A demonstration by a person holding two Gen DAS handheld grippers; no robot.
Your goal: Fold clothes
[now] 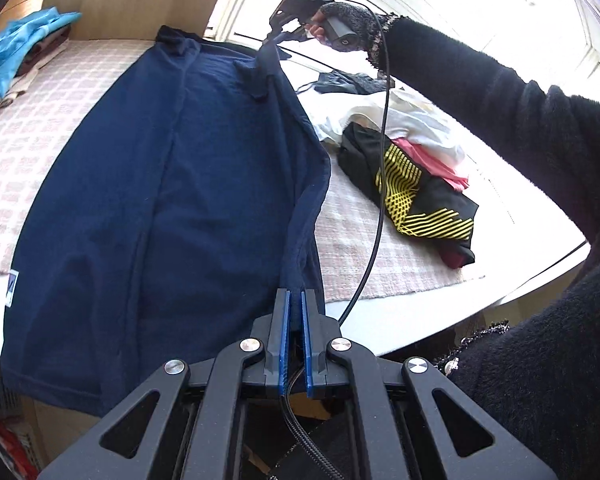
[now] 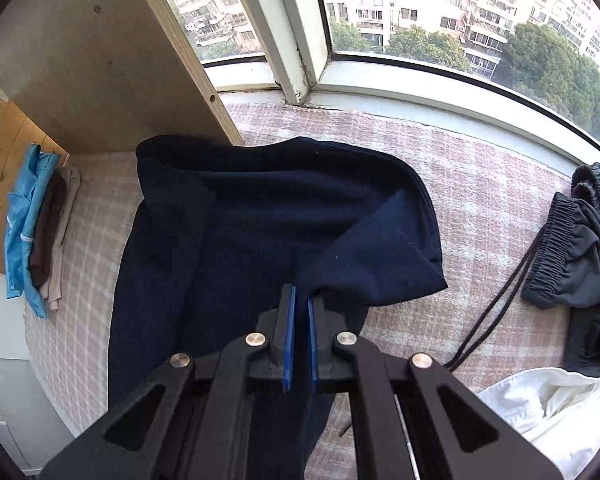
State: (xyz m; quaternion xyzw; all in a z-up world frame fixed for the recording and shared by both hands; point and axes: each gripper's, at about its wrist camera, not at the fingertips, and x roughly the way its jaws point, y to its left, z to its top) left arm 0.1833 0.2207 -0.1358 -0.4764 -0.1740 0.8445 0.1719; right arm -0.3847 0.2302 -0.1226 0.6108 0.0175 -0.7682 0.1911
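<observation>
A navy blue shirt (image 1: 148, 184) lies spread on the pink checked cloth (image 1: 40, 120) over the table. My left gripper (image 1: 295, 294) is shut on the shirt's near right edge, blue pads pinching the fabric. My right gripper (image 1: 274, 38), held by a gloved hand, is shut on the shirt's far right corner and lifts it off the cloth. In the right wrist view the right gripper (image 2: 302, 294) pinches a fold of the navy shirt (image 2: 284, 208), which hangs bunched below it.
A pile of unfolded clothes (image 1: 412, 168), black with yellow stripes, white and pink, lies right of the shirt. Dark shorts (image 2: 572, 248) with a drawstring and a white garment (image 2: 548, 408) sit at right. Folded clothes (image 1: 16, 52) topped in light blue rest at far left. A window (image 2: 420, 20) borders the far edge.
</observation>
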